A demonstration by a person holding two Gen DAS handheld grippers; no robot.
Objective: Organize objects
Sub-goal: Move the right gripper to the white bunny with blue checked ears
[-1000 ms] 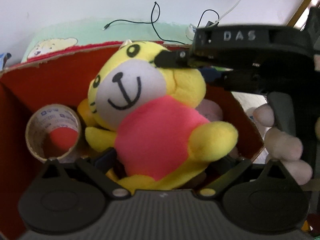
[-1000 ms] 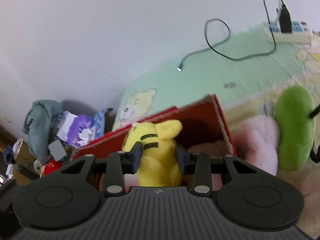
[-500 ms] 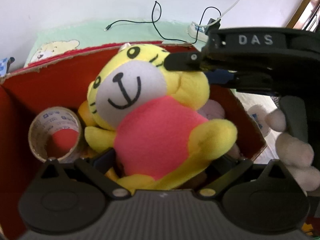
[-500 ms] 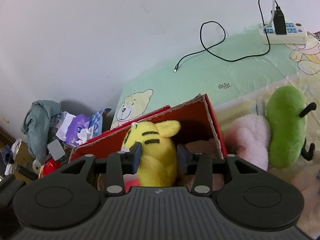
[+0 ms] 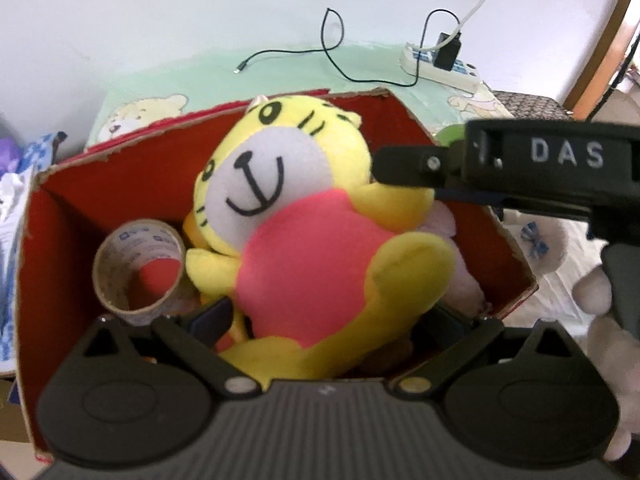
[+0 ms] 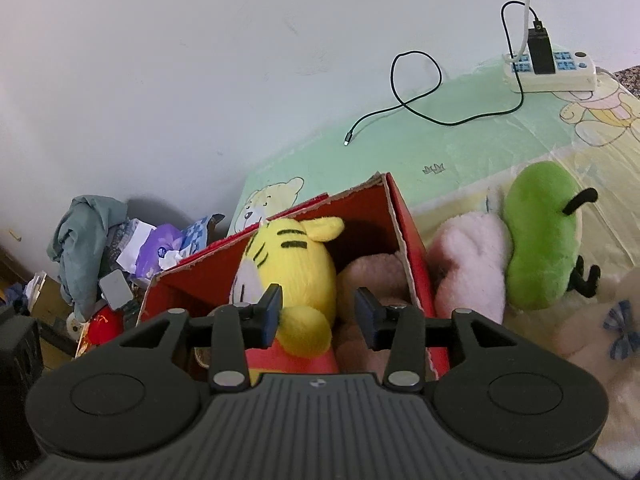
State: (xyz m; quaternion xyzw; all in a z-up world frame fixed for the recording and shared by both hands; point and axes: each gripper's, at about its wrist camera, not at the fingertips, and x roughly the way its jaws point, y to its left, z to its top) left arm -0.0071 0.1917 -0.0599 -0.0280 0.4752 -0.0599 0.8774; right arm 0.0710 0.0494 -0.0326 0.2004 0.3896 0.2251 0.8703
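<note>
A yellow tiger plush (image 5: 304, 216) with a white face and pink belly lies in the red cardboard box (image 5: 120, 176). My left gripper (image 5: 328, 320) is wide open with the plush's lower body between its fingers. My right gripper (image 6: 318, 314) is open just above the plush (image 6: 292, 268), near its ear; it also shows in the left wrist view (image 5: 404, 166) beside the plush's head. A tape roll (image 5: 138, 268) and a pale pink plush (image 6: 372, 276) are also in the box (image 6: 404, 232).
A pink plush (image 6: 470, 264) and a green plush (image 6: 540, 240) lie right of the box on the bed mat. A power strip (image 6: 552, 68) and black cable (image 6: 416, 92) lie by the wall. Clutter (image 6: 120, 248) is piled left of the box.
My right gripper has opened, let go of the tiger plush's head and drawn back. The plush has settled lower in the box. My left gripper has pulled back a little.
</note>
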